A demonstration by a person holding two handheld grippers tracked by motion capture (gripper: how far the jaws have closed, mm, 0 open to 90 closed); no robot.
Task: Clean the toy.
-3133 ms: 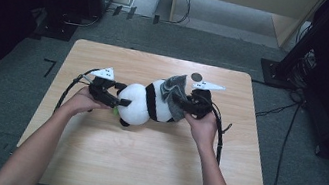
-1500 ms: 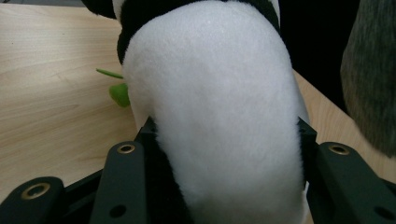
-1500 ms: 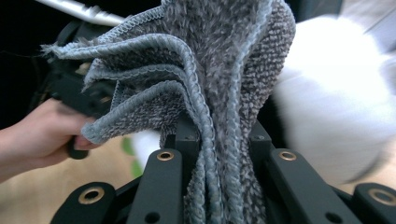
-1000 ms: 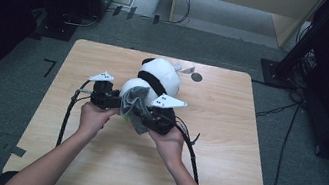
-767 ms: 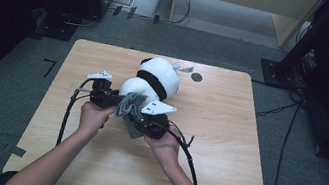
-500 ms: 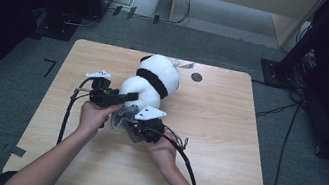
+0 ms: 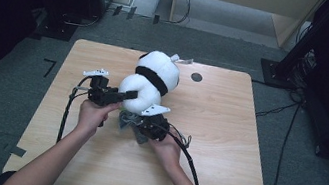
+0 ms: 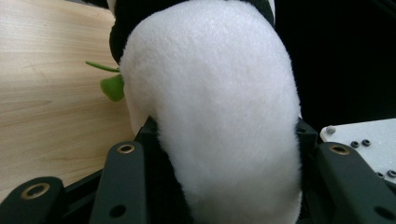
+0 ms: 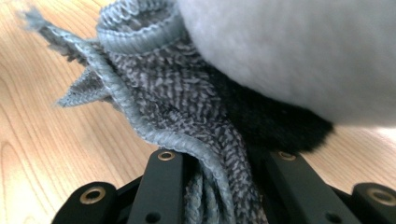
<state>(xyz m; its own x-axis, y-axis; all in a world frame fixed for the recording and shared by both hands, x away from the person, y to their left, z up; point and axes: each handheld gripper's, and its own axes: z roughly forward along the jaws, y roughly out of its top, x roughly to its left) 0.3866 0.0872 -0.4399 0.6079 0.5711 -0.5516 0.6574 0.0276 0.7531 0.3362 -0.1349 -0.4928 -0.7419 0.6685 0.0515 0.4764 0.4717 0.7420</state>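
A white plush panda (image 7: 156, 73) with a black band lies on the wooden table (image 7: 226, 133). My left gripper (image 7: 127, 96) is shut on its white rounded end, which bulges between the jaws in the left gripper view as white plush (image 8: 219, 107) with a green bit (image 8: 111, 87) beside it. My right gripper (image 7: 136, 122) is shut on a grey knitted cloth (image 7: 128, 122), low on the table just in front of the toy. In the right gripper view the cloth (image 9: 182, 98) bunches between the jaws under the toy's white body (image 9: 303, 51) and a black part (image 9: 275, 123).
A small dark disc (image 7: 196, 76) lies on the table behind the toy. Cables trail from both grippers across the near table. Dark equipment stands on the floor at left and right, a wooden cabinet (image 7: 248, 5) beyond.
My right gripper with the grey cloth swung from the toy's right side to its front and sank toward the table. The toy now points toward the far edge. My left gripper stayed put.
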